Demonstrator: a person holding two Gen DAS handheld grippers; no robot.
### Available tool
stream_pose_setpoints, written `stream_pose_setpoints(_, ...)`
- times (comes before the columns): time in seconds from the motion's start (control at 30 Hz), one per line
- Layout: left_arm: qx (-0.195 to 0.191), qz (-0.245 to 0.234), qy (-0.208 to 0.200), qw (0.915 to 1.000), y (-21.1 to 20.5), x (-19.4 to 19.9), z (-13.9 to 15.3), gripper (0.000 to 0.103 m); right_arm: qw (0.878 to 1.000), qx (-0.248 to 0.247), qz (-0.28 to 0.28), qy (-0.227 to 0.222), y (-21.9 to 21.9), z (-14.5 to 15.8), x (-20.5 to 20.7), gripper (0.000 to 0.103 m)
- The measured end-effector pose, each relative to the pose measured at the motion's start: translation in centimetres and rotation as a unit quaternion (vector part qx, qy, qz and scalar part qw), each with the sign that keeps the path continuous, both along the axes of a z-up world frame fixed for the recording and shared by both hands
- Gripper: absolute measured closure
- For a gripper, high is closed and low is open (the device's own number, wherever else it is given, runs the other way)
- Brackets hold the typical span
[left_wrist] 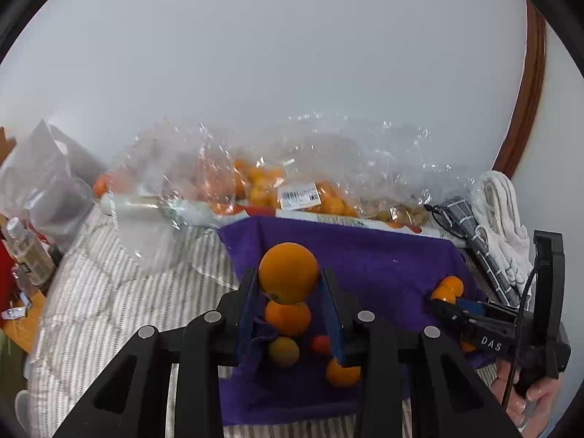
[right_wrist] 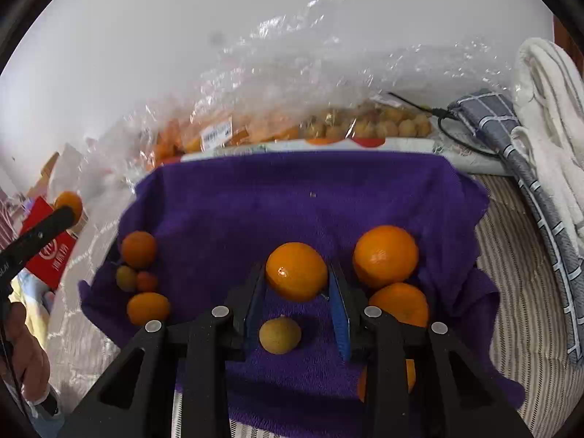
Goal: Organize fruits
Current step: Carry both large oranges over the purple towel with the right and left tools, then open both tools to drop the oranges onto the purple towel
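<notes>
A purple towel (left_wrist: 383, 259) (right_wrist: 292, 189) lies on striped bedding. My left gripper (left_wrist: 288, 273) is shut on an orange (left_wrist: 288, 266), held above a cluster on the towel's left side: two oranges (left_wrist: 287, 317) (left_wrist: 341, 372), a yellow-brown fruit (left_wrist: 283, 350) and a small red fruit (left_wrist: 320, 344). My right gripper (right_wrist: 296, 270) is shut on another orange (right_wrist: 296, 277), above a brownish round fruit (right_wrist: 280, 335). Beside it on the right lie two oranges (right_wrist: 385, 255) (right_wrist: 399, 304). Each wrist view shows the other gripper (left_wrist: 443, 297) (right_wrist: 67, 211) with its orange.
Clear plastic bags of small oranges (left_wrist: 262, 182) (right_wrist: 219, 131) and of brown fruit (right_wrist: 372, 124) lie behind the towel by the wall. White towels (left_wrist: 503, 211), a grey checked cloth (right_wrist: 489, 116) and a black cable are at the right. At the left are a bottle (left_wrist: 25, 252) and a red box (right_wrist: 47, 252).
</notes>
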State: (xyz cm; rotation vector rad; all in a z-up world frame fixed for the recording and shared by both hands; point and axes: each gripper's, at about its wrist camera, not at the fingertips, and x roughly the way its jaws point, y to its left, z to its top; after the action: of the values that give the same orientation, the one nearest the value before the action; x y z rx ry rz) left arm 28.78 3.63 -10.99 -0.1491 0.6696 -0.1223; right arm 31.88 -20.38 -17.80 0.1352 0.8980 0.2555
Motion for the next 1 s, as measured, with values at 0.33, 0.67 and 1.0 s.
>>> stream_pose_setpoints(0.33,0.010,-0.030,0.047,0.9984,-3.5,3.0,-2.9,0.071,0.999,-0.030,0.002,0.021,0.7,-1.8,0.3,0.069)
stream_pose_setpoints(0.67,0.020,-0.040,0.093,0.9947,-5.9,4.8,-5.1,0.071,0.998,-0.043,-0.015,-0.034,-1.4,0.9,-2.6,0.062)
stream_pose_setpoints(1.0,0.023,-0.053,0.116,0.9916,-6.8,5.0,-5.9,0.071,0.997,-0.045,-0.048,-0.035,-3.1,0.5,-2.3,0.062)
